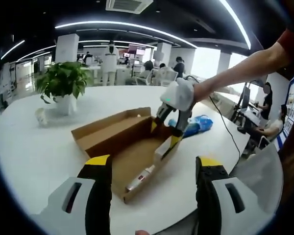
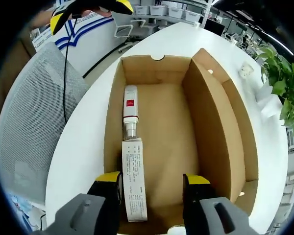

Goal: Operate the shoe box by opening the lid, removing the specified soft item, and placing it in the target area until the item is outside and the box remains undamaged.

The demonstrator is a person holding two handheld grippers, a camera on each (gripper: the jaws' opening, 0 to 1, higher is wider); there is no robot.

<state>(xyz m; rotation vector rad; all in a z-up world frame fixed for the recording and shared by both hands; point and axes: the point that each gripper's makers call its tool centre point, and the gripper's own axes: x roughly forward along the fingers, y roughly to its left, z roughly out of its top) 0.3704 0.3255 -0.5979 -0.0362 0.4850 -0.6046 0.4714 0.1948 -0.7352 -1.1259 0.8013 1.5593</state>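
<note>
Yellow-tipped left gripper (image 1: 153, 169) jaws spread wide, nothing between them, hovering off the near end of the box (image 1: 137, 152). Right gripper (image 2: 152, 188) jaws also parted, empty, poised over the box's near end, looking down inside; from the left gripper view it sits at the box's far right wall (image 1: 170, 128), held by a bare arm (image 1: 245, 66). Box is brown cardboard, lid (image 1: 110, 128) folded back flat on the far side, so already open. Inside along one wall: a small bottle (image 2: 130, 111) with white-red label and a printed white carton (image 2: 135, 178), end to end, touching. Blue soft bag (image 1: 196, 123) lies on the table just beyond the box, outside it. Table (image 1: 44, 147) is white, rounded, glossy. Potted plant (image 1: 63, 85) stands well apart toward the far left, a small white cup (image 1: 40, 116) beside it. Grey mesh chair (image 2: 36, 112) at the table edge. Open-plan office behind: ceiling light strips, pillars, seated people, bright windows.
</note>
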